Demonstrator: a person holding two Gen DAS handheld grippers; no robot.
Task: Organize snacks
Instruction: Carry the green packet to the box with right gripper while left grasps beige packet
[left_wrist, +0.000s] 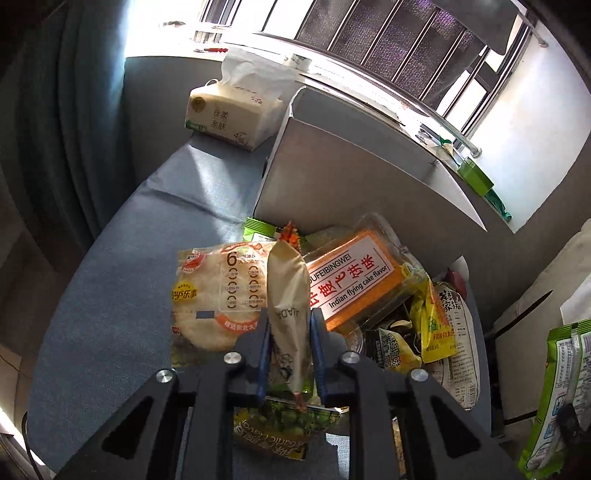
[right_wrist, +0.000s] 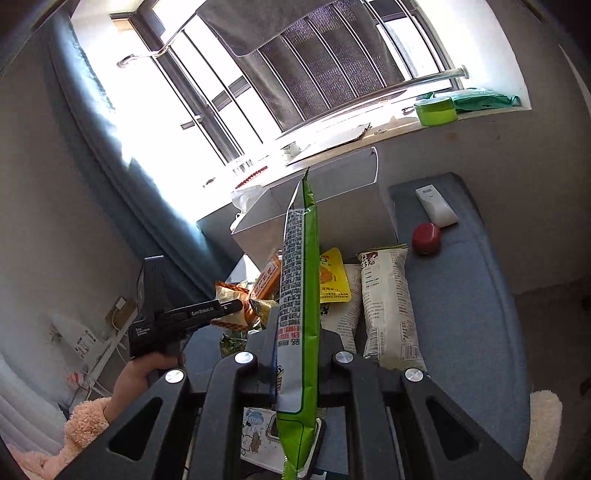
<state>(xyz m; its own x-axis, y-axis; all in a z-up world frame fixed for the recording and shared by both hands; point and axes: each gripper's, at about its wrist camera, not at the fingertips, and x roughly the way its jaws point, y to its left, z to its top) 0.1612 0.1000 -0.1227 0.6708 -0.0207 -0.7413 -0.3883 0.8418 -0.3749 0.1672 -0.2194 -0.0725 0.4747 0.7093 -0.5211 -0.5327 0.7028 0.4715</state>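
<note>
Left gripper (left_wrist: 290, 328) pinched a slim beige packet (left_wrist: 288, 295) upright, edge-on between its pads, above the snack pile (left_wrist: 369, 295) on the blue-topped table (left_wrist: 129, 266). Right gripper (right_wrist: 295, 332) was clamped on a long green packet (right_wrist: 301, 295), likewise on edge, raised clear of the heap. Both looked poised for the open white box (left_wrist: 351, 166) just behind the pile. Beige packet was creased, with an orange crimped top.

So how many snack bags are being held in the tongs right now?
2. The left tongs pinch a beige packet above the snack pile. The right tongs pinch a green packet edge-on. Other snacks lie loose; some may be hidden underneath.
</note>
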